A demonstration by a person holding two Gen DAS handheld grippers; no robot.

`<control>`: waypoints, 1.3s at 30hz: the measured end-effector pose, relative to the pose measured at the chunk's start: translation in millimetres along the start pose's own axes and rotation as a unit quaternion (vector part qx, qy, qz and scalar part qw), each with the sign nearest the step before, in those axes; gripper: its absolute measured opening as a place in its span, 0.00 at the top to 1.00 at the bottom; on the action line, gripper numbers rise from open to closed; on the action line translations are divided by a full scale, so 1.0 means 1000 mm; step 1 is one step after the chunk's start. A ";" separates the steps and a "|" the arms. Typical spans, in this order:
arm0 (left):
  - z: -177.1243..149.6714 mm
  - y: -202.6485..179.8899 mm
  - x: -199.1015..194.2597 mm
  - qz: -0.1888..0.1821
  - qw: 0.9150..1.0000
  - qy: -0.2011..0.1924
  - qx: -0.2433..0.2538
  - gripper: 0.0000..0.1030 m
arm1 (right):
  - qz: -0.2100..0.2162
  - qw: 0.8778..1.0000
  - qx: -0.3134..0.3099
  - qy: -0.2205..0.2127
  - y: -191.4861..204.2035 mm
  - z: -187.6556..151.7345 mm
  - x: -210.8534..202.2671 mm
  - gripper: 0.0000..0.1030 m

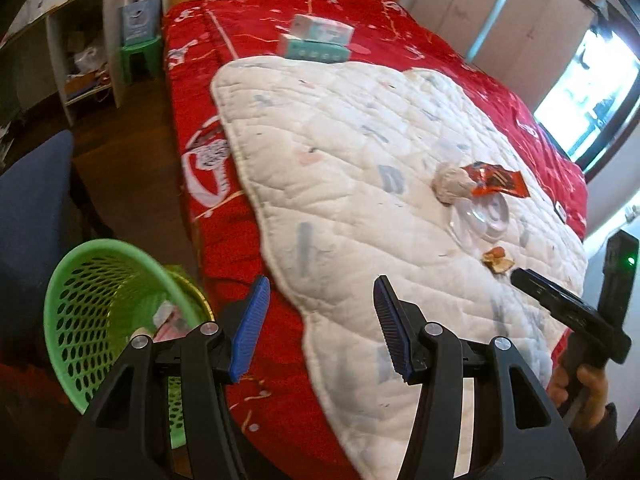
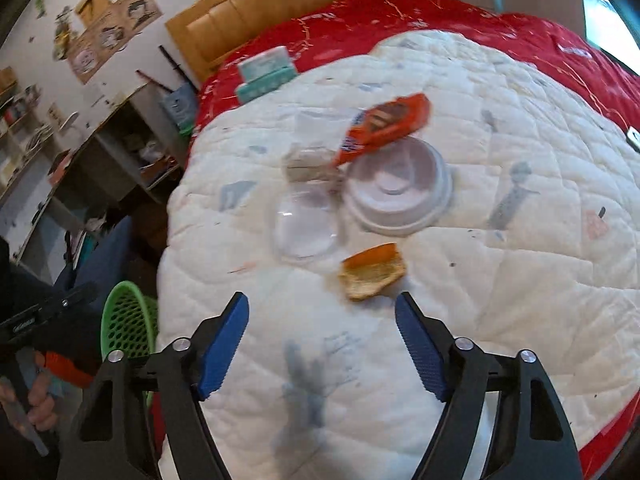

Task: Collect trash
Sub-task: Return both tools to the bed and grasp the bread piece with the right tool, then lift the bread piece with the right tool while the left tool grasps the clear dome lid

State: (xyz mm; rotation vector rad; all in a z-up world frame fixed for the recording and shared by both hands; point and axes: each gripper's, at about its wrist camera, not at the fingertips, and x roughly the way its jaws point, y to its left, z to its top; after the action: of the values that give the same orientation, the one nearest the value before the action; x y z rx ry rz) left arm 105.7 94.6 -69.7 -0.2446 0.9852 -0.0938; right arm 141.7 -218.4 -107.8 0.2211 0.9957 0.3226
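Right wrist view puts the peel scrap (image 2: pixel 372 272) just ahead of my spread, empty right tongs (image 2: pixel 322 348), long axis crosswise; left tongs (image 1: pixel 318 330), also spread, sit farther off.

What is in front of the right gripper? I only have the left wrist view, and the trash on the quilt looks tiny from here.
Observer: The right gripper is open, and the orange peel lies just ahead of its fingertips on the white quilt.
Operator: What is that clear thing beyond the peel?
Observer: Two pieces: a clear plastic lid and a white upturned bowl beside it.
Operator: And the orange wrapper?
Observer: The orange wrapper rests partly on the bowl's far rim, next to a crumpled tissue.
Operator: Can the right camera see the bin?
Observer: Only part of the green basket, low beside the bed.
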 end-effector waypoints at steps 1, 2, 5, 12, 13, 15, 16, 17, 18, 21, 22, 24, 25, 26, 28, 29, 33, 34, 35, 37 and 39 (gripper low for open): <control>0.002 -0.004 0.002 -0.001 1.000 0.001 0.003 0.48 | -0.004 1.000 0.004 0.002 -0.004 0.002 0.003 0.31; 0.004 -0.008 0.003 -0.004 1.000 0.002 0.007 0.48 | -0.005 1.000 0.007 0.005 -0.005 0.004 0.007 0.31; 0.008 -0.021 0.008 -0.008 1.000 0.003 0.018 0.48 | -0.013 1.000 0.013 0.015 -0.010 0.009 0.019 0.32; 0.022 -0.047 0.020 -0.023 0.999 0.007 0.037 0.48 | -0.022 0.999 0.020 0.037 -0.015 0.017 0.044 0.36; 0.023 -0.051 0.022 -0.024 0.999 0.008 0.040 0.48 | -0.028 0.999 0.019 0.040 -0.015 0.019 0.047 0.37; 0.025 -0.057 0.026 -0.027 0.999 0.010 0.047 0.48 | -0.035 0.998 0.016 0.044 -0.014 0.020 0.050 0.40; 0.026 -0.061 0.028 -0.028 0.998 0.011 0.051 0.48 | -0.040 0.998 0.013 0.045 -0.014 0.021 0.051 0.43; 0.027 -0.063 0.030 -0.029 0.998 0.012 0.053 0.48 | -0.046 0.998 0.009 0.047 -0.013 0.022 0.053 0.44; 0.028 -0.067 0.032 -0.031 0.998 0.014 0.056 0.48 | -0.050 0.998 0.006 0.049 -0.013 0.021 0.053 0.46; 0.031 -0.077 0.040 -0.037 0.997 0.019 0.065 0.48 | -0.064 0.997 -0.002 0.051 -0.014 0.020 0.054 0.56; 0.032 -0.080 0.042 -0.040 0.997 0.021 0.068 0.48 | -0.065 0.997 -0.002 0.050 -0.015 0.020 0.053 0.57; 0.033 -0.089 0.048 -0.046 0.996 0.025 0.077 0.48 | -0.058 0.997 0.002 0.049 -0.018 0.019 0.051 0.58; 0.034 -0.094 0.052 -0.050 0.995 0.028 0.082 0.48 | -0.053 0.998 0.005 0.047 -0.020 0.019 0.049 0.58; 0.034 -0.097 0.054 -0.054 0.995 0.030 0.084 0.48 | -0.051 0.998 0.006 0.045 -0.021 0.019 0.047 0.59; 0.035 -0.108 0.061 -0.063 0.993 0.035 0.094 0.48 | -0.047 0.998 0.008 0.042 -0.023 0.018 0.043 0.60; 0.035 -0.112 0.063 -0.064 0.992 0.036 0.098 0.47 | -0.046 0.998 0.007 0.041 -0.023 0.017 0.041 0.60; 0.037 -0.133 0.076 -0.066 0.990 0.037 0.120 0.39 | -0.041 0.998 0.005 0.038 -0.026 0.013 0.030 0.61; 0.037 -0.137 0.079 -0.068 0.989 0.038 0.123 0.39 | -0.041 0.998 0.004 0.038 -0.027 0.012 0.028 0.61; 0.038 -0.143 0.085 -0.070 0.988 0.041 0.130 0.39 | -0.040 0.999 0.005 0.037 -0.029 0.010 0.024 0.61; 0.038 -0.152 0.093 -0.066 0.987 0.045 0.139 0.39 | -0.038 0.999 0.008 0.035 -0.033 0.008 0.019 0.61; 0.040 -0.159 0.100 -0.068 0.986 0.047 0.148 0.39 | -0.034 0.999 0.014 0.032 -0.038 0.007 0.013 0.61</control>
State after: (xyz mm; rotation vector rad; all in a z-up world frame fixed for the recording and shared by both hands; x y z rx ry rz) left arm 199.0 -72.0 -91.1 -0.0350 1.0331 -0.3762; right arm 160.0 -249.3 -126.7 0.2028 1.0688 0.2557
